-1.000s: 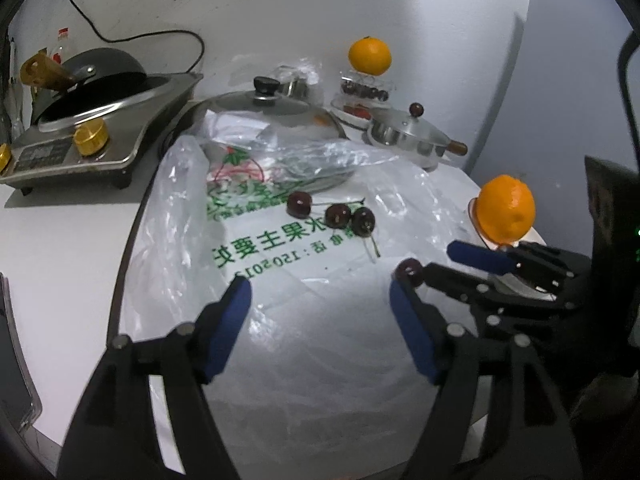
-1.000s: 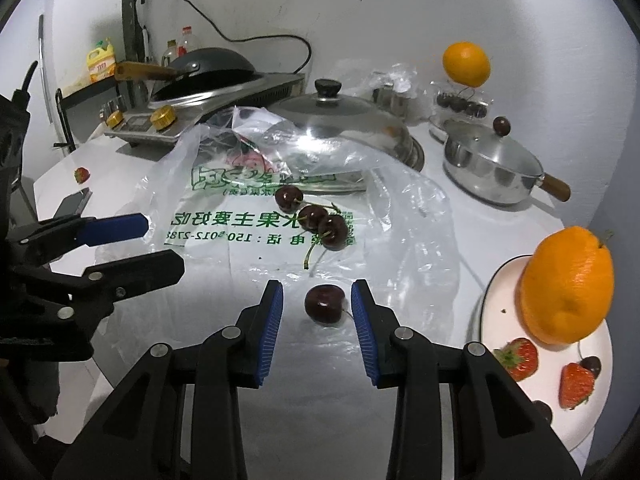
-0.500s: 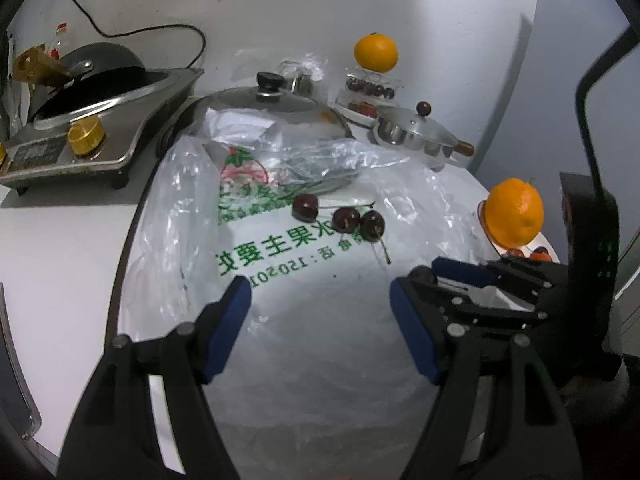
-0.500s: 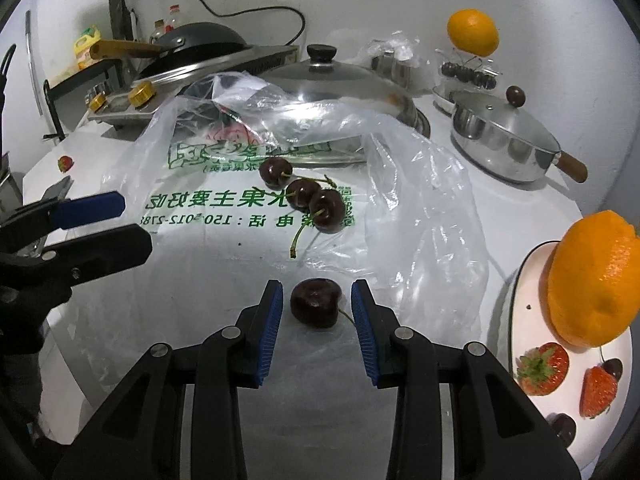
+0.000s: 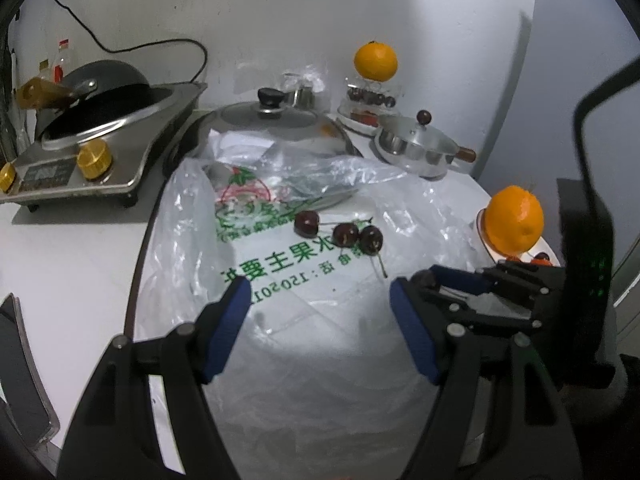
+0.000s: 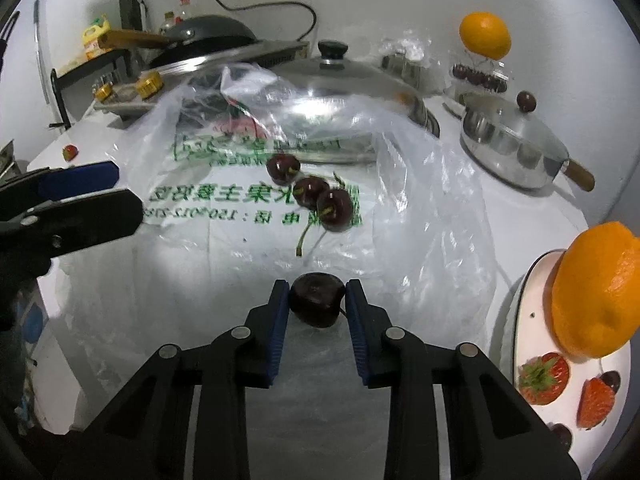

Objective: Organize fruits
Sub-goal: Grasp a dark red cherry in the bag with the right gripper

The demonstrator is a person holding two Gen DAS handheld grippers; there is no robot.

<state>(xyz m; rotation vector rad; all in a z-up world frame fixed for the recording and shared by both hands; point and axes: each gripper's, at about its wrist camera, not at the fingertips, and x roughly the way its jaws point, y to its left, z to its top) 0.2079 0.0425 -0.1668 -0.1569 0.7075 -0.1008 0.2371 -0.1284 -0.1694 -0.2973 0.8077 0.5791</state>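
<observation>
My right gripper (image 6: pixel 317 300) is shut on a dark cherry (image 6: pixel 317 305), held between the blue pads just above the plastic bag (image 6: pixel 240 248). Three more cherries (image 6: pixel 308 196) lie together on the bag beyond it; they also show in the left wrist view (image 5: pixel 340 232). My left gripper (image 5: pixel 320 300) is open and empty over the bag. The right gripper shows in the left wrist view (image 5: pixel 452 280) at the right, the cherry mostly hidden. A white plate (image 6: pixel 532 292) at the right holds an orange (image 6: pixel 596 292), strawberries (image 6: pixel 546 372) and cherries.
A large pan with a glass lid (image 6: pixel 340 84) sits behind the bag. A small lidded saucepan (image 6: pixel 512 144) stands at the right rear. A fruit stand with an orange (image 6: pixel 484 36) and cherries is at the back. A stove with a wok (image 5: pixel 92 132) is at the left.
My right gripper moved forward around the lone cherry and closed on it. The left gripper stayed open and shifted slightly.
</observation>
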